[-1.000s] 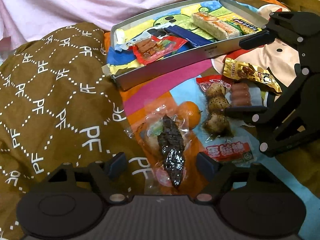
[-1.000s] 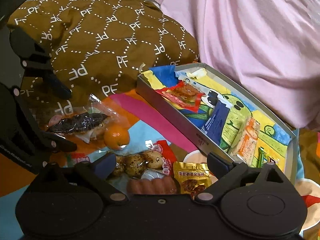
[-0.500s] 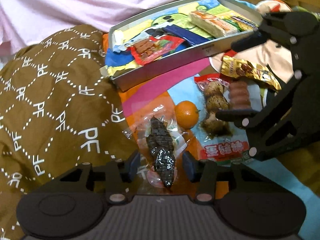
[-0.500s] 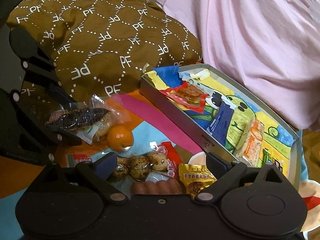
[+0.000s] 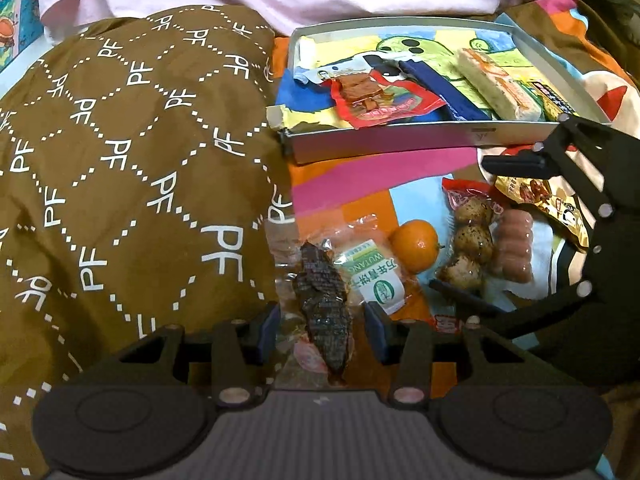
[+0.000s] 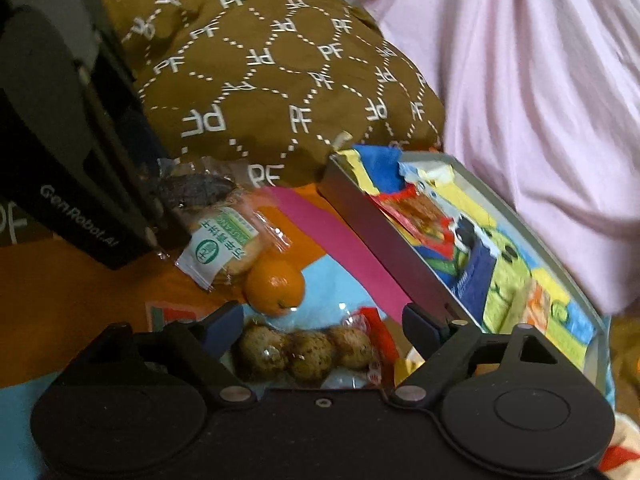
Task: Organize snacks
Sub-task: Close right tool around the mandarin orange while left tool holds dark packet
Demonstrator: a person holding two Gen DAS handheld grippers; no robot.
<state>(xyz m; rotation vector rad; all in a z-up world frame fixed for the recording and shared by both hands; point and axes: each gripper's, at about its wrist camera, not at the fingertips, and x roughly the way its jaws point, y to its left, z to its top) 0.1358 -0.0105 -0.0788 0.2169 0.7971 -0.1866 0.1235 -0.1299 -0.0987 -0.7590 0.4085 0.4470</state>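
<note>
- The left gripper (image 5: 322, 322) was clenched on a clear packet holding a dark dried snack (image 5: 324, 304), its blue pads pressed against the wrapper on either side. The grip sat low on the packet, probably so the long dark piece would hang free of the fingers.
- In the right wrist view that packet (image 6: 196, 192) looked raised off the bedding, so the lift toward the tray was judged to be under way.
- A cookie packet with a green and white label (image 5: 374, 276) lay just beside the held packet, touching a mandarin (image 5: 416, 245).
- The right gripper (image 6: 324, 330) was spread wide and held nothing. It hovered over a red-edged packet of braised eggs (image 6: 308, 350), likely lined up for the next pick.
- A pink sausage packet (image 5: 514, 246) and a gold snack packet (image 5: 536, 196) lay near the eggs on the colourful sheet (image 5: 348, 168).
- The shallow grey tray (image 5: 384, 140) stood beyond the loose snacks, against the brown PF-patterned quilt (image 5: 132, 152). It already held a red packet (image 5: 378, 98), a dark blue packet (image 5: 440, 92) and a pale bar (image 5: 496, 84), side by side, with room left.
</note>
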